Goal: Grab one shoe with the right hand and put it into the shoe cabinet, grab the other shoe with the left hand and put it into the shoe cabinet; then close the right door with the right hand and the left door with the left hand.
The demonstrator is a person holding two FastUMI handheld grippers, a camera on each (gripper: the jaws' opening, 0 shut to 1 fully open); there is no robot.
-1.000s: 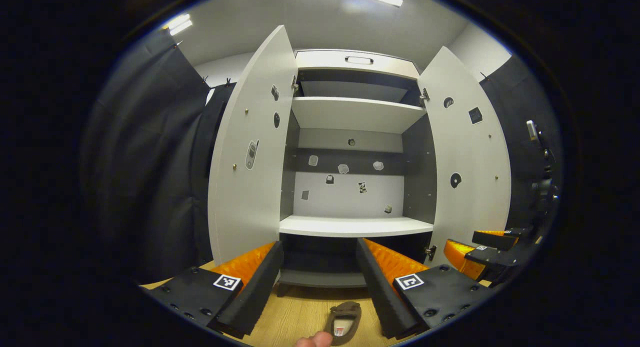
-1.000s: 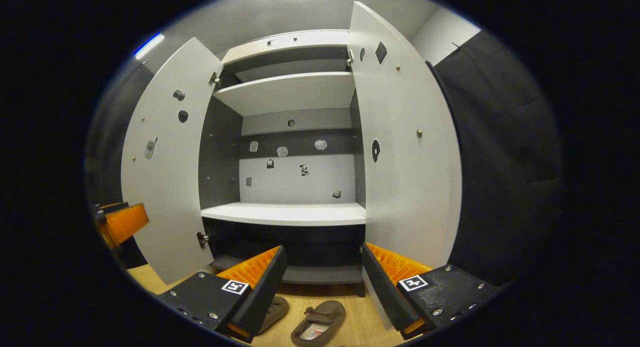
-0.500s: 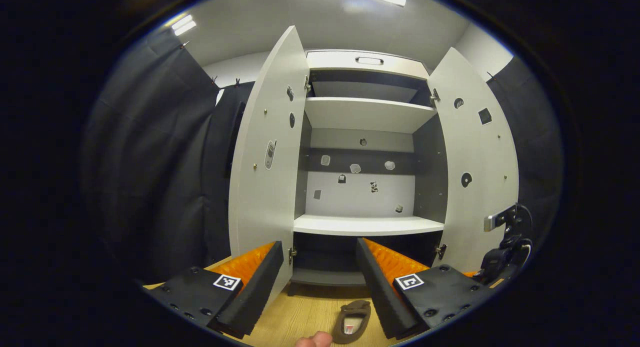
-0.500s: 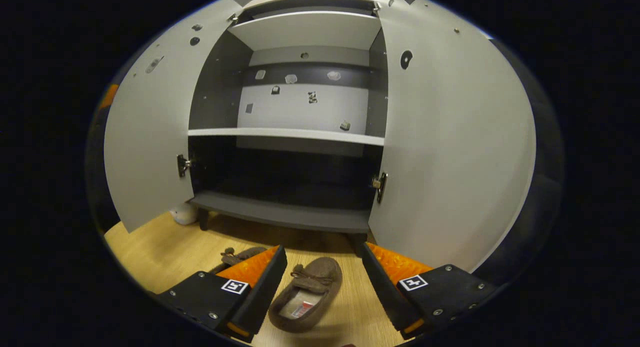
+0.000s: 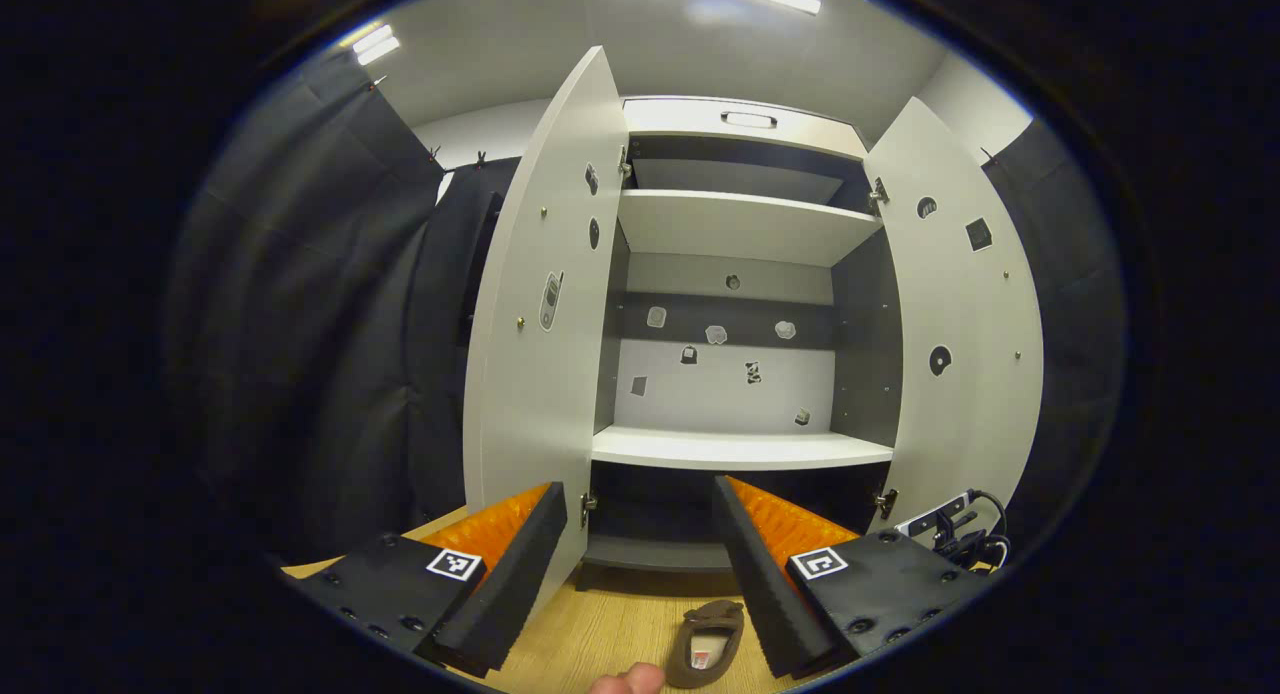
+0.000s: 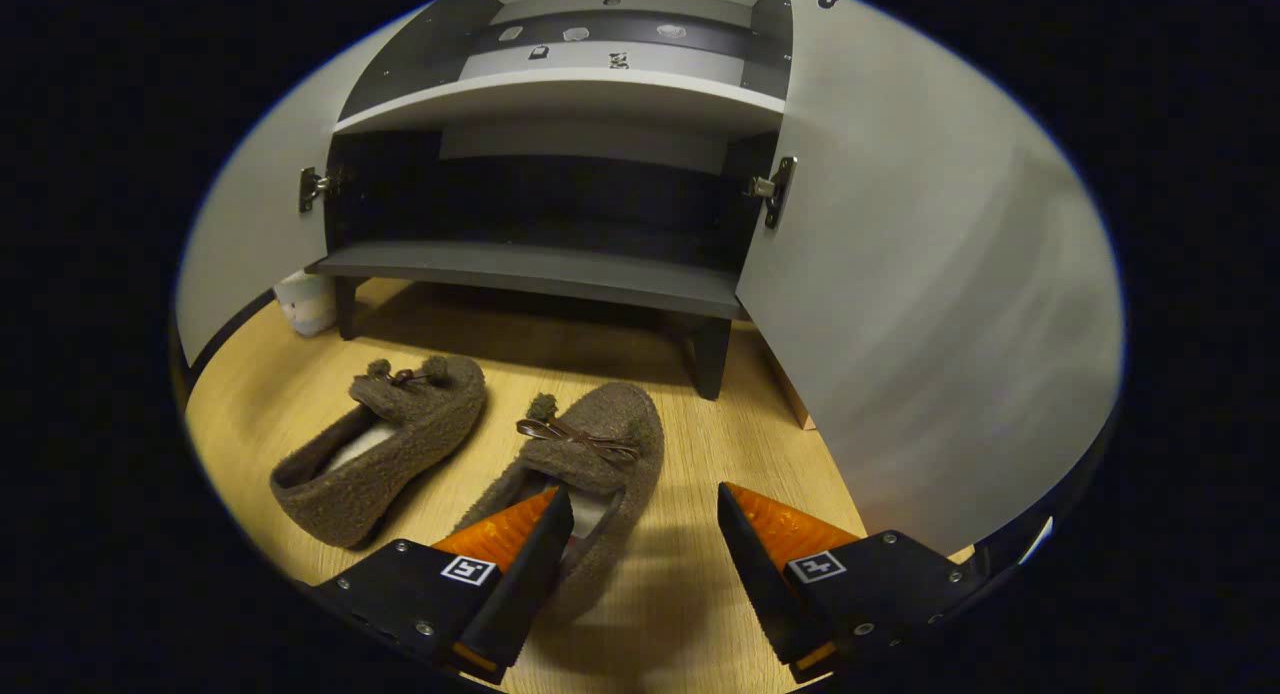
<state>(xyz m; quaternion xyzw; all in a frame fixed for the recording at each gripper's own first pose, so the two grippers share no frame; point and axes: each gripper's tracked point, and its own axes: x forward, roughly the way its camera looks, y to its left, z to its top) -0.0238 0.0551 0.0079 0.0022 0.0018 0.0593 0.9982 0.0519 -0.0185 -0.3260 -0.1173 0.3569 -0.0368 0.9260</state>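
Observation:
Two brown fuzzy slippers lie on the wooden floor in front of the open shoe cabinet (image 6: 530,269). In the right gripper view, one slipper (image 6: 385,439) is at the left and the other slipper (image 6: 595,454) sits in the middle. My right gripper (image 6: 642,496) is open low over the middle slipper, its left finger above the slipper's opening and its right finger over bare floor. My left gripper (image 5: 637,489) is open and held higher, facing the cabinet (image 5: 740,449), with one slipper (image 5: 706,646) on the floor below it.
Both cabinet doors stand wide open: the left door (image 5: 535,354) and the right door (image 6: 930,304). A small white object (image 6: 305,299) sits by the cabinet's left leg. A thumb (image 5: 625,681) shows at the bottom edge. The other gripper's cable (image 5: 955,534) is at the right.
My right gripper has dropped and tilted down from facing the shelves to just over the middle slipper. The left gripper has shifted slightly; the other gripper sank lower in its view.

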